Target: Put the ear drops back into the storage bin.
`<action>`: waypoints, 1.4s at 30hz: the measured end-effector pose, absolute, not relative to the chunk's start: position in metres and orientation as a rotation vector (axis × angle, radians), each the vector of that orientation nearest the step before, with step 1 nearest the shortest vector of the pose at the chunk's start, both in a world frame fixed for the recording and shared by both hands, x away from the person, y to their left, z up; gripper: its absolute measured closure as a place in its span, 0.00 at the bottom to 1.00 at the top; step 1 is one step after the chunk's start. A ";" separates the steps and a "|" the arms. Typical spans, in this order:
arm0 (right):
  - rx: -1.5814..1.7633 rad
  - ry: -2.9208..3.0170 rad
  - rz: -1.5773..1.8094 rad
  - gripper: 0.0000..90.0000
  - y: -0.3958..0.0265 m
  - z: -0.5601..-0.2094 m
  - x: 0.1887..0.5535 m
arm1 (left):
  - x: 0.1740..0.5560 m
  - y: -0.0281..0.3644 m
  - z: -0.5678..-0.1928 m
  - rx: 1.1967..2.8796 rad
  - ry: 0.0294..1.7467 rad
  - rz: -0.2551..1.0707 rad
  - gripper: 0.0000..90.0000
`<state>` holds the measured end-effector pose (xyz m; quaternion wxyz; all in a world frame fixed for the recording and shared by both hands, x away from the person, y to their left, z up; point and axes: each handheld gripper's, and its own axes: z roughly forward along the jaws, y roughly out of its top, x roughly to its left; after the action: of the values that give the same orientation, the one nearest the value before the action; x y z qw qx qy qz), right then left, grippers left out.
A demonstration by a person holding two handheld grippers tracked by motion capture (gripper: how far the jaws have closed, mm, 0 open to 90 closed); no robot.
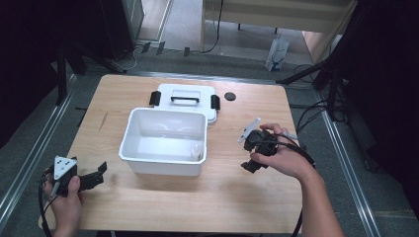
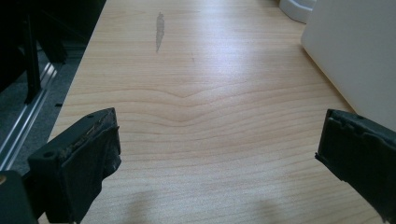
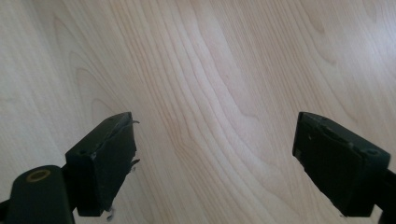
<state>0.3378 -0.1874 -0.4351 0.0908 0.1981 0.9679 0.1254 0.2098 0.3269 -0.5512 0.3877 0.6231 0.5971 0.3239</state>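
a small white bottle [image 1: 196, 152] is seen standing upright inside the open white storage bin [image 1: 129, 129], against its near wall toward the near right inside corner, so the placing of that bottle is judged to be done. the bin sits in the middle of the bench [image 1: 237, 197], and its lid [image 1: 163, 90], with a black handle and black latches, lies flat just behind it toward the far edge. a small dark round cap or disc [image 1: 230, 96] rests apart from the lid, near the far right part of the bench; what it belongs to cannot be told. the right gripper [image 1: 253, 167] is held to the right of the bin, pointed down at bare wood, its jaws set wide apart with nothing between them. the left gripper [image 1: 100, 172] is held at the near left corner, its jaws likewise apart and empty. what is judged left: the lid is not yet on the bin, and nothing else to be packed is seen on the bench.
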 end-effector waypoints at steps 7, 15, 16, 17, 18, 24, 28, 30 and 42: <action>0.698 2.826 0.485 0.14 -0.210 -0.454 0.330 | 0.210 0.327 -0.551 1.594 1.514 0.827 0.00; 0.806 2.719 0.609 0.14 -0.238 -0.474 0.317 | 0.210 0.326 -0.551 1.593 1.512 0.834 0.00; 0.821 2.706 0.637 0.14 -0.242 -0.477 0.315 | 0.210 0.326 -0.551 1.593 1.512 0.836 0.00; 0.832 2.685 0.668 0.13 -0.246 -0.480 0.313 | 0.210 0.326 -0.551 1.594 1.512 0.836 0.00; 0.845 2.669 0.691 0.13 -0.248 -0.483 0.311 | 0.210 0.326 -0.551 1.596 1.511 0.837 0.00; 0.929 2.557 0.898 0.14 -0.273 -0.503 0.295 | 0.210 0.325 -0.551 1.598 1.512 0.841 0.00; 1.010 2.433 1.012 0.14 -0.290 -0.515 0.283 | 0.210 0.325 -0.551 1.601 1.513 0.843 0.00; 1.035 2.395 1.038 0.14 -0.295 -0.518 0.280 | 0.209 0.325 -0.551 1.601 1.512 0.843 0.00; 1.223 2.100 1.295 0.15 -0.330 -0.546 0.249 | 0.210 0.324 -0.551 1.602 1.515 0.842 0.00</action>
<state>0.2495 -0.3302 -0.5461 0.1927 0.4359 0.7483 0.4614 0.2100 0.3239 -0.5512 0.3808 0.6275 0.5936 0.3299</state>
